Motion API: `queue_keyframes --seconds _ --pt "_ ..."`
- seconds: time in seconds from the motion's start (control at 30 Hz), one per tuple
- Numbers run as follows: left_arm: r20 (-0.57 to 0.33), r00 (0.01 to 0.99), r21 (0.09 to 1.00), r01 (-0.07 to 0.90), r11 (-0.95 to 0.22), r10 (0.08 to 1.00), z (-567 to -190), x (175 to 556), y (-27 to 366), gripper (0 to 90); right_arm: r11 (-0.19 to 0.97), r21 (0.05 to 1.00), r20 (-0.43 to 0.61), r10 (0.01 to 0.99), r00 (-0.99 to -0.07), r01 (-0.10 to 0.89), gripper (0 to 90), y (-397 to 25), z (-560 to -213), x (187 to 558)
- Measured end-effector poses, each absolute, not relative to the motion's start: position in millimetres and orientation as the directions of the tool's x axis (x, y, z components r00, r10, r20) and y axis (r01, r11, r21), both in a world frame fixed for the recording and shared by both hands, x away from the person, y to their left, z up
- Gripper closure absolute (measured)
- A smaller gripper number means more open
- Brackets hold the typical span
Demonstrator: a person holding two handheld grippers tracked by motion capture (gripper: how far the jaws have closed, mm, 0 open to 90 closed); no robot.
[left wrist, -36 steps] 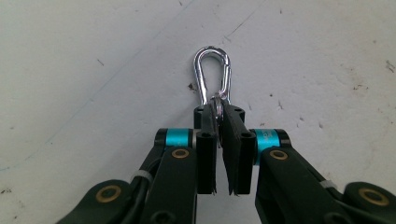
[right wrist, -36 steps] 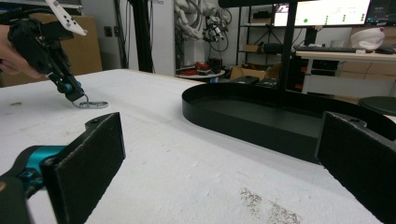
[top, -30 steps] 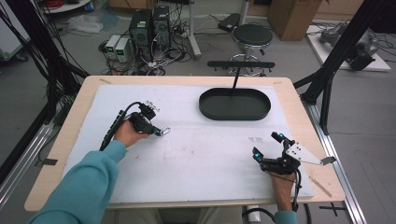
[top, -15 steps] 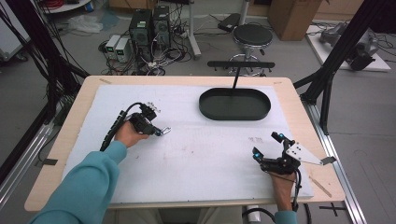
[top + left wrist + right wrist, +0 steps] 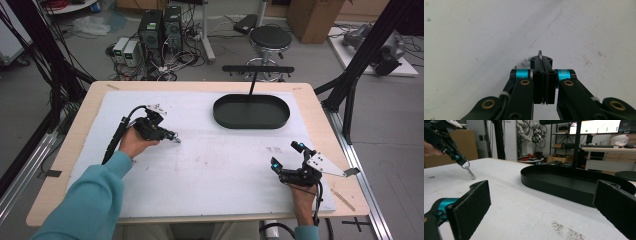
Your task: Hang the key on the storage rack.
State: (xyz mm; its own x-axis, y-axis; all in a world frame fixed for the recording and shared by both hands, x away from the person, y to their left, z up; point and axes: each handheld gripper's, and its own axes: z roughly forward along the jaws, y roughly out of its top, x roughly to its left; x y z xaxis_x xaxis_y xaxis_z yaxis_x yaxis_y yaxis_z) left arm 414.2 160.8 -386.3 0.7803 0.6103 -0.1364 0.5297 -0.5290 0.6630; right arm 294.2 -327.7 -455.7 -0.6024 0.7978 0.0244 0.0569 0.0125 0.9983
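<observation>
holding a small silver metal key ring with a short clip hanging from it (image 5: 468, 170), the left gripper (image 5: 169, 136) had its jaws pressed tight together, the thin edge of the ring (image 5: 540, 53) poking up just past their tips in the left gripper view. it hung low over the white foam mat (image 5: 200, 170), left of centre, with the clip's end touching or almost touching the mat; i could not tell which. the likely step was carrying the ring across to the black oval metal tray (image 5: 251, 111) at the far side of the table. to do that well, the pinch needed to stay firm, since so little of the ring sat between the pads, and the gripper needed to rise enough for the dangling clip to pass over the tray's low wall (image 5: 554, 187) before letting go above the middle of the floor. the right gripper (image 5: 287, 161) rested near the front right of the mat with its jaws spread wide and nothing between them, well apart from the ring. the tray looked empty as far as its floor showed, with a black t-shaped stand (image 5: 257, 70) rising at its far rim.
</observation>
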Motion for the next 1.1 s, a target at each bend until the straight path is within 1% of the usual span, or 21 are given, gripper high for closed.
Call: queue_keyframes --seconds 0.1,0.13,0.23,0.3,0.5,0.63,0.67,0.7,0.73,0.77,0.83,0.87,0.9,0.97,1.1 --pt "-0.156 0.791 0.710 0.506 -0.490 0.592 -380.4 410.7 161.9 88.4 0.017 0.998 0.027 0.792 -0.610 0.067 0.8 -327.5 -455.0 295.4" --pt "-0.164 0.795 0.730 0.496 -0.471 0.583 -377.5 409.1 162.8 88.3 0.027 0.996 0.033 0.782 -0.622 0.086 0.8 -327.2 -453.4 297.0" --pt "-0.179 0.807 0.774 0.469 -0.426 0.563 -370.9 403.2 162.8 88.3 0.021 0.996 0.041 0.769 -0.638 0.089 0.8 -326.5 -449.4 296.3" --pt "-0.204 0.818 0.799 0.456 -0.392 0.537 -367.0 397.3 161.4 88.3 0.021 0.996 0.041 0.760 -0.648 0.087 0.8 -326.3 -447.4 296.9" --pt "-0.225 0.850 0.847 0.412 -0.336 0.476 -360.6 388.7 157.5 88.3 0.029 0.995 0.045 0.718 -0.694 0.094 0.8 -323.4 -428.7 302.8" --pt "-0.224 0.878 0.874 0.373 -0.312 0.424 -356.4 386.2 154.6 88.3 0.042 0.994 0.050 0.660 -0.750 0.102 0.8 -318.1 -411.5 310.7" --pt "-0.225 0.883 0.880 0.366 -0.304 0.411 -355.9 385.6 154.2 88.3 0.051 0.992 0.060 0.632 -0.773 0.118 0.8 -314.2 -402.2 314.8" --pt "-0.223 0.892 0.886 0.353 -0.299 0.392 -355.4 385.8 154.8 88.3 0.051 0.992 0.060 0.632 -0.773 0.118 0.8 -314.2 -402.2 314.8" --pt "-0.230 0.894 0.893 0.351 -0.281 0.384 -355.2 385.6 154.5 88.3 0.058 0.992 0.058 0.601 -0.797 0.116 0.8 -309.2 -392.6 319.4" --pt "-0.235 0.896 0.896 0.350 -0.273 0.377 -354.9 385.7 154.4 88.3 0.058 0.992 0.058 0.601 -0.797 0.116 0.8 -309.2 -392.6 319.4" --pt "-0.229 0.902 0.902 0.338 -0.269 0.366 -354.6 386.1 154.0 88.3 0.072 0.991 0.054 0.557 -0.829 0.113 0.8 -300.6 -379.0 327.0" --pt "-0.228 0.906 0.906 0.332 -0.264 0.357 -354.7 386.4 153.7 88.3 0.072 0.991 0.054 0.557 -0.829 0.113 0.8 -300.6 -379.0 327.0" --pt "-0.226 0.909 0.912 0.325 -0.252 0.351 -354.3 385.6 152.9 88.3 0.075 0.990 0.063 0.537 -0.841 0.122 0.8 -297.6 -375.0 329.1" --pt "-0.224 0.916 0.920 0.312 -0.239 0.333 -353.2 385.1 152.3 88.3 0.104 0.988 0.050 0.502 -0.863 0.118 0.8 -290.5 -366.6 334.1" --pt "-0.218 0.920 0.928 0.299 -0.223 0.326 -350.4 384.3 149.9 88.3 0.147 0.983 0.035 0.453 -0.891 0.114 0.9 -278.6 -354.6 340.8"
